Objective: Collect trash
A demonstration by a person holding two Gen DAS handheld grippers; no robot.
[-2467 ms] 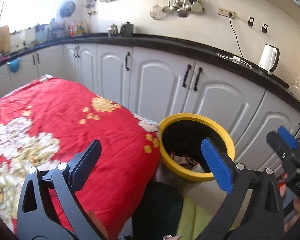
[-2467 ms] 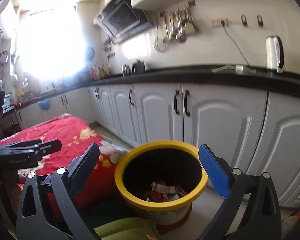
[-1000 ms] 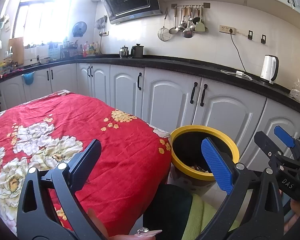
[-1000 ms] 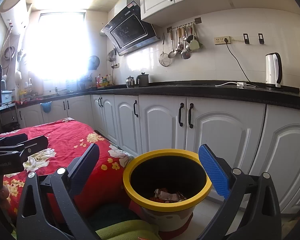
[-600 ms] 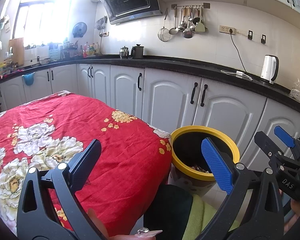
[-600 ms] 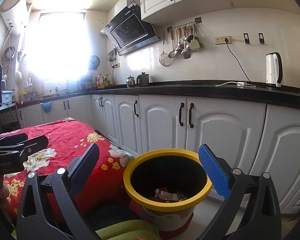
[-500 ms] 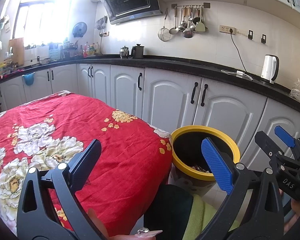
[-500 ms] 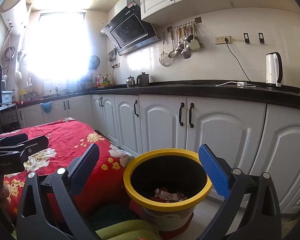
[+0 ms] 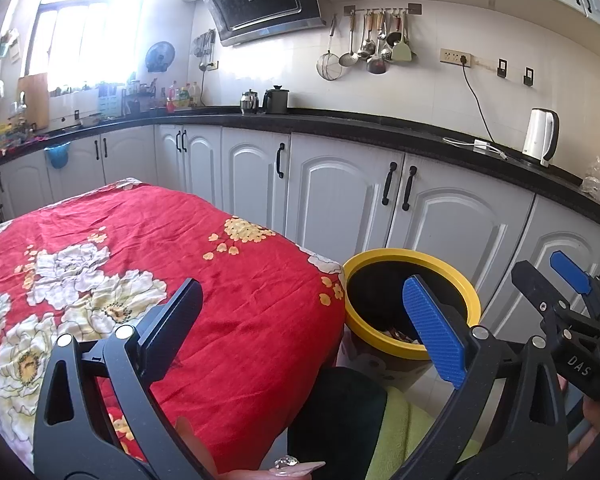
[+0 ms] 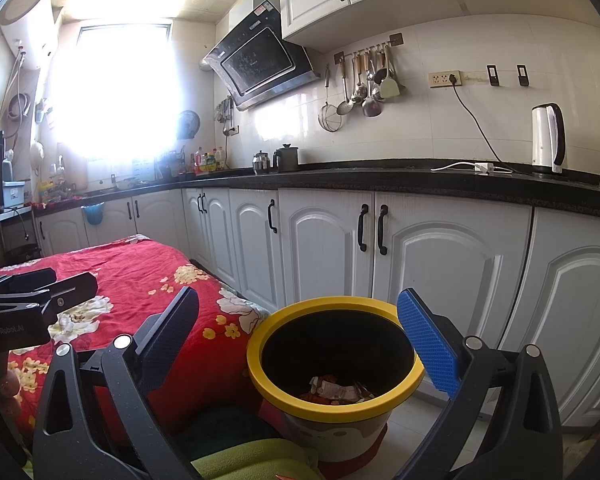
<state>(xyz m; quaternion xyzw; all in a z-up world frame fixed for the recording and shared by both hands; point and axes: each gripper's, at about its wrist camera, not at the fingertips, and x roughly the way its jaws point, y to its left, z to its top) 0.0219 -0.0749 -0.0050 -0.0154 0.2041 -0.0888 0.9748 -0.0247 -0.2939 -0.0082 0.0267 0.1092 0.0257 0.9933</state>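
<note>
Kitchen, white base cabinets (image 10: 452, 264) along the far wall under a black counter. A table under a red floral cloth (image 9: 152, 264) fills the left of both views. No loose trash shows on the cloth in either view.

Yellow-rimmed bin (image 10: 334, 404) stands on the floor just beside the table's right-hand corner, upright, mouth open upward. Crumpled wrappers (image 10: 334, 390) lie at its bottom; their number cannot be told.

Right gripper (image 10: 300, 344): jaws spread wide, nothing between them. The bin mouth sits between the two fingers in the right wrist view, ahead and below. This gripper is the nearer one to the bin.

Left gripper (image 9: 304, 328): jaws spread wide, empty. It points across the table corner; the bin lies to its right, partly behind the blue pad (image 9: 434, 330). The cloth lies ahead and to its left.

Key relation: the bin is directly ahead and below the right gripper and off to the right of the left one. The table top is the left gripper's side.

Judgement: collection looks finished or nearly so, since the visible cloth is bare and trash is in the bin. Any remaining piece would lie outside these views. If one turns up on the table, the left gripper is better placed to take it.
</note>
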